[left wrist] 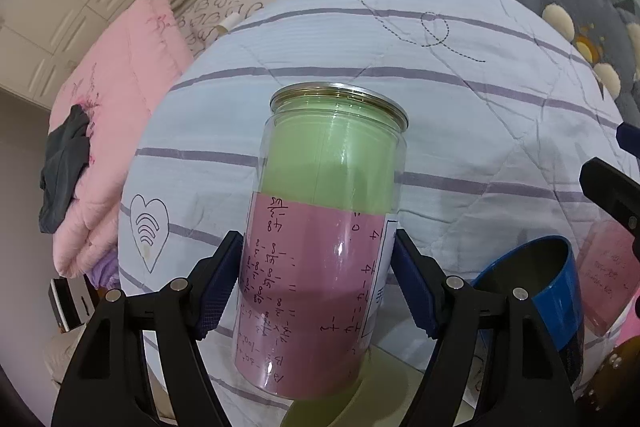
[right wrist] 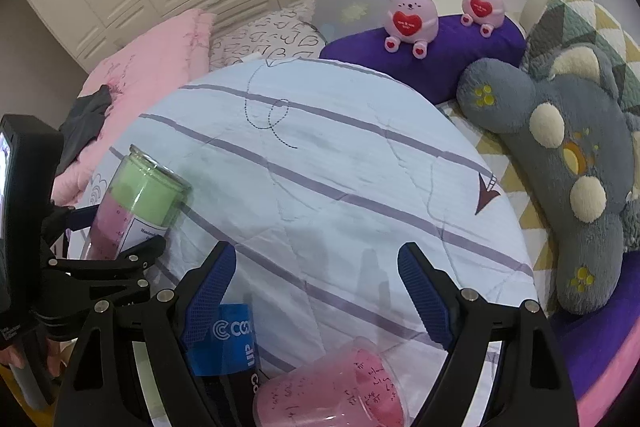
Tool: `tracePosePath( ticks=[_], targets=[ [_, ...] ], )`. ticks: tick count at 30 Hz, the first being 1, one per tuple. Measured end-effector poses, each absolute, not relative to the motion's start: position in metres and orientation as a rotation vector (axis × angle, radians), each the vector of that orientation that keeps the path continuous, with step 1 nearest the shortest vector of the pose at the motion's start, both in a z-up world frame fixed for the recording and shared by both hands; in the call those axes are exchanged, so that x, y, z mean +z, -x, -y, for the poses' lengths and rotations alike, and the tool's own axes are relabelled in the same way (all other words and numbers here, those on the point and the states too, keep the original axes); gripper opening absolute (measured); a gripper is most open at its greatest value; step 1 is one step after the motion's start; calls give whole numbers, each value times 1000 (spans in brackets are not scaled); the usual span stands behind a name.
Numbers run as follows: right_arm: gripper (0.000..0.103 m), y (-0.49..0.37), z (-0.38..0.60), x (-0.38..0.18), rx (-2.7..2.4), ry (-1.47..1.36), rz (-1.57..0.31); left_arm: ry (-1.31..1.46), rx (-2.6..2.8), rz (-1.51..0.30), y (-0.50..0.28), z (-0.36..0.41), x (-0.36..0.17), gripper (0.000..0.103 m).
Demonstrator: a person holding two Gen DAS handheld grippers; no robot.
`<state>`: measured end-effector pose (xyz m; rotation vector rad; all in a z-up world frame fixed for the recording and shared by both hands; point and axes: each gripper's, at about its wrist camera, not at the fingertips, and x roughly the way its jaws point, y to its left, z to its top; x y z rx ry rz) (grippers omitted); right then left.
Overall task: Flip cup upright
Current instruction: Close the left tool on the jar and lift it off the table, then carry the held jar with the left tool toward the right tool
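Note:
My left gripper (left wrist: 318, 279) is shut on a clear plastic cup (left wrist: 320, 227) lined with green and pink paper. I hold it lifted and tilted, its metal-rimmed end pointing away over the bed. The same cup shows at the left of the right wrist view (right wrist: 132, 203), with the left gripper's jaws around its pink part. My right gripper (right wrist: 316, 291) is open and empty above the striped quilt (right wrist: 320, 167). A pink-lined clear cup (right wrist: 332, 391) lies below it, mouth down.
A blue cup (left wrist: 536, 291) stands at the right, and also shows by the right gripper's left finger (right wrist: 228, 343). A pink folded blanket (left wrist: 116, 115), a grey plush pillow (right wrist: 560, 155) and two pink bunny toys (right wrist: 408, 15) ring the quilt.

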<state>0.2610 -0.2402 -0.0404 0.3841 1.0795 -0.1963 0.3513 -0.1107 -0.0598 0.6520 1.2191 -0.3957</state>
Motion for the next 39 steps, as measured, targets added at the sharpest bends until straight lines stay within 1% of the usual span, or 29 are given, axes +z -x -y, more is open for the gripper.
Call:
tracePosePath(
  ticks=[9,23,28,35,39],
  targets=[
    [85,-256,242,-32,-181,-381,-1062,-593,-368,-1215,-361,100,-47,75],
    [85,-233,250,-4,-178,-384,-1012,-539,-337,-1116,-343,100,8,75],
    [85,-221,252,5,-177,-384,-995,-524,-318,-1109,-339,100,22,74],
    [85,-200,257,16,-165,-391,-986,-534,-312,-1096,-303,102,39,74],
    [85,-183,257,18,-158,-380,-988,-482,-287,-1100,-271,95,46,74]
  ],
)
